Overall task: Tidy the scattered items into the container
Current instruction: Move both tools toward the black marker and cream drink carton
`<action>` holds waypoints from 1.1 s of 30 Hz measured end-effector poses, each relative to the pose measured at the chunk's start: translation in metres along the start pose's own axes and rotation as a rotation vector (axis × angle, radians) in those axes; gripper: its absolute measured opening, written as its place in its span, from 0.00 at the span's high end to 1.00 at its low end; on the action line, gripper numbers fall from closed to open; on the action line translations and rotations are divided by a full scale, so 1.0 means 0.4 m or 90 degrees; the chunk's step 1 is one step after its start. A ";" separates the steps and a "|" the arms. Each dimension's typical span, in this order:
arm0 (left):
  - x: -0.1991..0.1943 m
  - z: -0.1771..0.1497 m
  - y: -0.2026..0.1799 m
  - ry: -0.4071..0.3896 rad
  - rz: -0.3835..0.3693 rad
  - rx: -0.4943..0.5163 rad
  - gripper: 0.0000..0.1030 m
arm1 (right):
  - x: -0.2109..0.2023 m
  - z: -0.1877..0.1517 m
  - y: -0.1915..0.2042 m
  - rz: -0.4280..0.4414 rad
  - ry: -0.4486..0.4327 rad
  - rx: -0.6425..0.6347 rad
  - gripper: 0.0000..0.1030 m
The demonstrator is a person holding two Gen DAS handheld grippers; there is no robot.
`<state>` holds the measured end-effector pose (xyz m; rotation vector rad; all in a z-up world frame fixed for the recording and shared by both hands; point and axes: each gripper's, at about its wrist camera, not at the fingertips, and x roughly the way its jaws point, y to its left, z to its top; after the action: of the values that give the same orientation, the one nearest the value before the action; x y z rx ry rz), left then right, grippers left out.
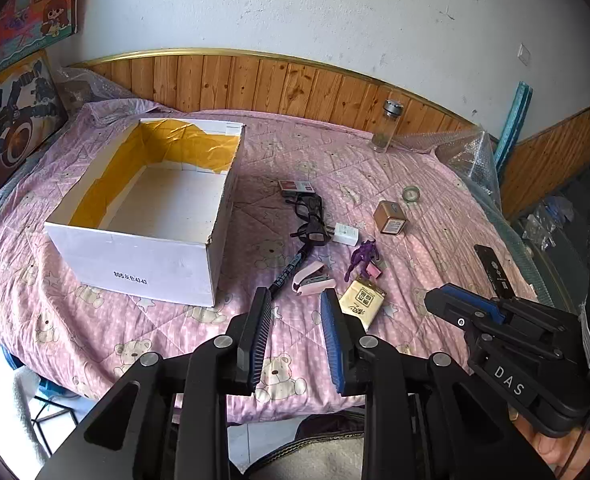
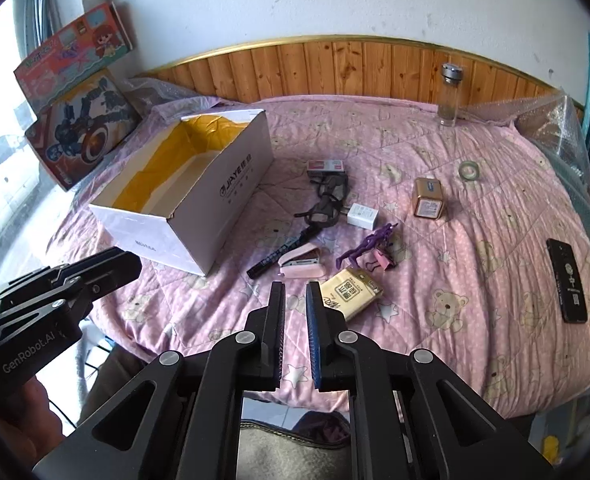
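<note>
Hovering over the bed, left tool (image 1: 295, 344) gaping, right tool (image 2: 295, 336) nearly closed, both empty; clutter crowding beside the empty box (image 1: 143, 216), so stapler (image 2: 300, 265) grabs are risking snagging neighbours.
</note>
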<state>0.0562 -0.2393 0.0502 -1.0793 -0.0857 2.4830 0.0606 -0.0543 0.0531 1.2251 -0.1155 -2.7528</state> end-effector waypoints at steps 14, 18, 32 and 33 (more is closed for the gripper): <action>0.047 -0.026 0.011 0.036 0.003 0.001 0.84 | 0.036 -0.027 0.003 0.014 0.017 0.017 0.63; 0.039 -0.024 0.025 0.027 0.023 0.004 0.58 | 0.045 -0.021 0.000 0.032 0.012 0.040 0.51; 0.053 0.009 0.006 0.024 0.036 0.028 0.39 | 0.119 -0.017 -0.041 0.065 0.047 0.085 0.47; 0.065 0.012 0.005 0.029 0.034 0.029 0.39 | 0.130 -0.020 -0.054 0.061 0.051 0.092 0.47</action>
<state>0.0363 -0.2301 0.0353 -1.1320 0.0125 2.4944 0.0302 -0.0405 0.0071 1.3260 -0.3613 -2.6485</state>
